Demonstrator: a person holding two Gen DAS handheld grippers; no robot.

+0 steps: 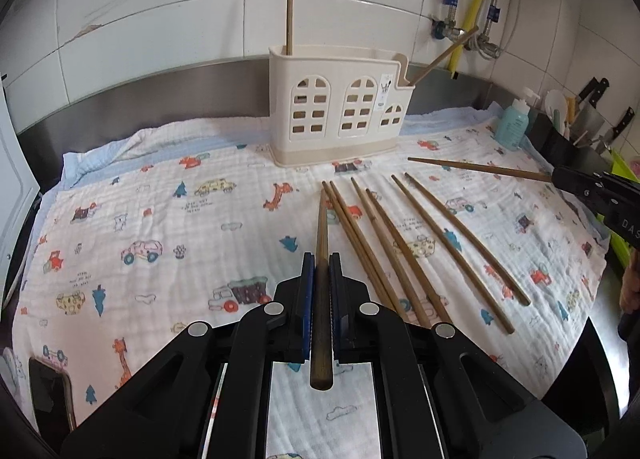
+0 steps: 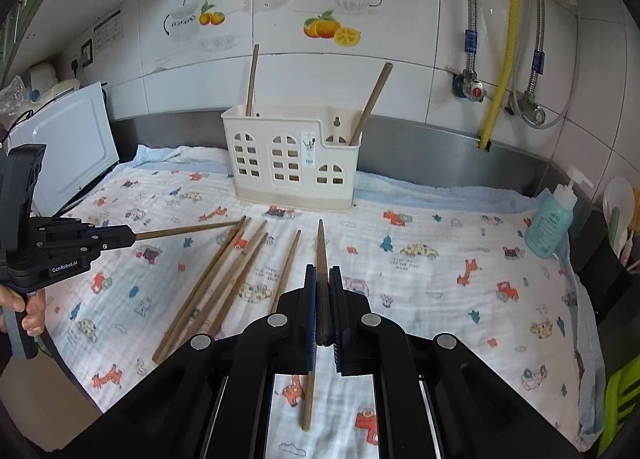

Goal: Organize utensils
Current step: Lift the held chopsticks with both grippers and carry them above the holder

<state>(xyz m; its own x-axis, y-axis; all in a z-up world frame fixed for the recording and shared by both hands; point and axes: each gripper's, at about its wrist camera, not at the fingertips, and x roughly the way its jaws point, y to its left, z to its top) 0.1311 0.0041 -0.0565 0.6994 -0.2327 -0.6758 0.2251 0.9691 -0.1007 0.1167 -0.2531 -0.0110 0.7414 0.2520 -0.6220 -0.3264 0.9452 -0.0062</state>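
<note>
A white cloth (image 1: 160, 227) printed with small cars, trees and giraffes covers the whole counter, its far edge lying against a steel backsplash below a tiled wall (image 2: 360, 71) decorated with fruit and teapots; a yellow pipe (image 2: 506, 39) and two braided hoses run down the tiles at the right. At the far middle of the cloth stands a cream utensil holder (image 1: 340, 111) shaped like a house with arched windows; one chopstick (image 1: 289, 11) stands upright in its left compartment and another (image 1: 444, 57) leans out to the right from its right compartment. A teal pump bottle (image 2: 550, 227) sits at the far right edge of the cloth. Six loose chopsticks (image 1: 404, 251) lie fanned on the cloth in front of the holder, their tips pointing toward it. The left gripper (image 1: 322, 259) is clamped on a single chopstick (image 1: 321, 227), which runs lengthwise between its blue pads, raised off the cloth and pointing toward the holder; a hand (image 2: 24, 307) grips its handle in the right wrist view. The right gripper (image 2: 323, 271) is likewise clamped on one chopstick (image 2: 321, 247), its thin end aimed at the holder.
</note>
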